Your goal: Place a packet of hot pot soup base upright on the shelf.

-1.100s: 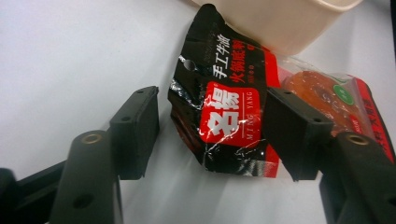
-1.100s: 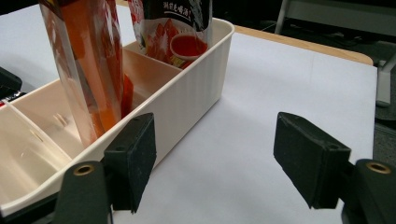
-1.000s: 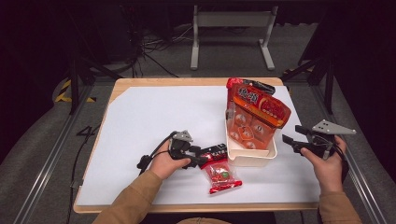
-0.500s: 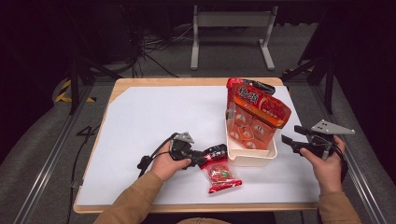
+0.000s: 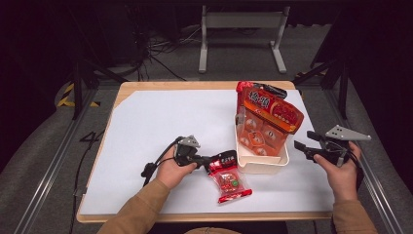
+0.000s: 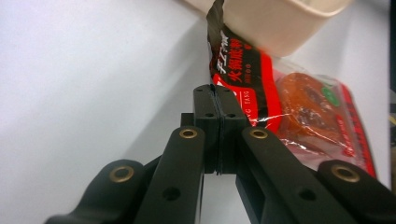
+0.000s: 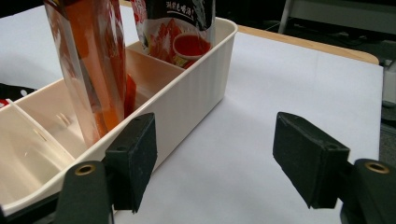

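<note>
Left gripper (image 5: pixel 210 161), jaws just closed onto the black top edge of the red snack packet (image 5: pixel 229 181), lying just beside the cream divided bin (image 5: pixel 260 165); right gripper (image 5: pixel 303 147) wide open, holding nothing.

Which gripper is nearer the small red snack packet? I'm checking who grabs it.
Left. The left gripper pinches the small red snack packet by its dark top edge; the right gripper waits beyond the white bin.

The person wears tan long sleeves (image 5: pixel 141 214) that reach the wrists. Each hand carries matte black plastic tongs: the left tongs (image 5: pixel 207 160) trail a black cable from the body's 8 o'clock side, and the right tongs (image 5: pixel 303 147) bear a grey three-cornered plate on top. Brass-coloured rivets stud the black jaw links, and the flat pads (image 7: pixel 137 156) are dull black rubber.
</note>
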The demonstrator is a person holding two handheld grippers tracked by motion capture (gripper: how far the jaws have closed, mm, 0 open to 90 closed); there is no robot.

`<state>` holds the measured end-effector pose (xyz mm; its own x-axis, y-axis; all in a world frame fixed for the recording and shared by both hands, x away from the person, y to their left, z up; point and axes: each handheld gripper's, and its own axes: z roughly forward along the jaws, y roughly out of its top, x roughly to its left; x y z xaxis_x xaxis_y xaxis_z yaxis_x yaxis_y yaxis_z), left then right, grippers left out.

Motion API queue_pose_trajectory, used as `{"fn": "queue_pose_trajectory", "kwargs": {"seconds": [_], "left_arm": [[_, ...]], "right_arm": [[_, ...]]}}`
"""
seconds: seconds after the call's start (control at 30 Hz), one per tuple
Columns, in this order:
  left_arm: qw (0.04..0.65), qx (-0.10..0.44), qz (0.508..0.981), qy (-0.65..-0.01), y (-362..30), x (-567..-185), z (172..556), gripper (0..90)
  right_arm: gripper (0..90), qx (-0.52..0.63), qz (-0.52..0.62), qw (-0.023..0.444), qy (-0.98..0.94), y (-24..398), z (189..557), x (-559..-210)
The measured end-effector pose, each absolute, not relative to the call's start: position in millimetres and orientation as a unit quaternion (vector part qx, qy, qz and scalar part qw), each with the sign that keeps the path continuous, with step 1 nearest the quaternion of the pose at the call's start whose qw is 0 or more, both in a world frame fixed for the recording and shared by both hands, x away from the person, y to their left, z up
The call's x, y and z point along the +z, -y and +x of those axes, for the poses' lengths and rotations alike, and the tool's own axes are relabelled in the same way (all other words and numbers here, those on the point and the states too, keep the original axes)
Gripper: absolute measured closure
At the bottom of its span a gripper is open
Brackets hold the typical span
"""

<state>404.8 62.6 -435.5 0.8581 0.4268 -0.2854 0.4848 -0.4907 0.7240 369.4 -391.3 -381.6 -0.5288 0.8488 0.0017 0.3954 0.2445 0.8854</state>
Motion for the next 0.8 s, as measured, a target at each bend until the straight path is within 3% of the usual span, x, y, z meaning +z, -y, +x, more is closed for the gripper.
{"fn": "queue_pose_trajectory", "kwargs": {"seconds": [0.8], "left_arm": [[0.505,0.005,0.842,-0.188,-92.7,-365.8,379.0,89.9]], "right_arm": [[37.3,0.456,0.415,0.24,-0.75,393.0,368.8,-381.0]]}}
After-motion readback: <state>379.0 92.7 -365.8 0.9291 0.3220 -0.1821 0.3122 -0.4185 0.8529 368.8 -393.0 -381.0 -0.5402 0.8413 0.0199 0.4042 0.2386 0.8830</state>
